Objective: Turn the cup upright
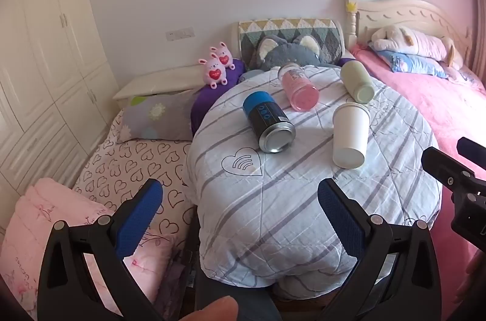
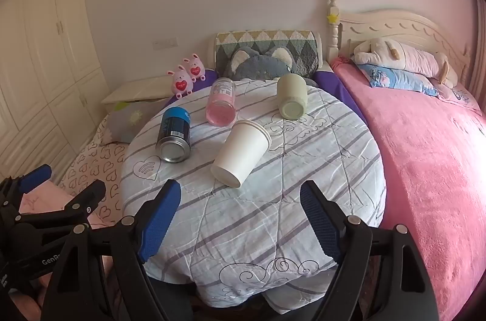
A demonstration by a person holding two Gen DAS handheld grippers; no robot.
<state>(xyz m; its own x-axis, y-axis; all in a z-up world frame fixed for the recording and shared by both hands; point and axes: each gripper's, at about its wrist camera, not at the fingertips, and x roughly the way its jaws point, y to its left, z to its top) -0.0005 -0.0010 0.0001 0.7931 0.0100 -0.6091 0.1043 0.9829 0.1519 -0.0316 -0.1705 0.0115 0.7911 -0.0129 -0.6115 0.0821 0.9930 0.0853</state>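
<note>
Several cups lie on their sides on a round table covered with a striped quilt [image 1: 273,199] [image 2: 243,223]. A white paper cup [image 1: 350,135] [image 2: 241,149] lies nearest, its base toward me. A blue and black can-shaped cup [image 1: 268,122] [image 2: 174,135], a pink glass cup [image 1: 299,90] [image 2: 221,105] and a pale green cup [image 1: 357,81] [image 2: 292,100] lie farther back. My left gripper [image 1: 240,217] is open and empty, short of the table's front. My right gripper [image 2: 240,217] is open and empty, just in front of the white cup.
A bed with a pink blanket [image 2: 425,169] stands right of the table. A heart-print bed [image 1: 127,169] with pillows lies on the left. Plush toys [image 1: 217,67] and a grey plush cat [image 2: 258,63] sit behind the table. A cream wardrobe [image 1: 45,47] fills the left wall.
</note>
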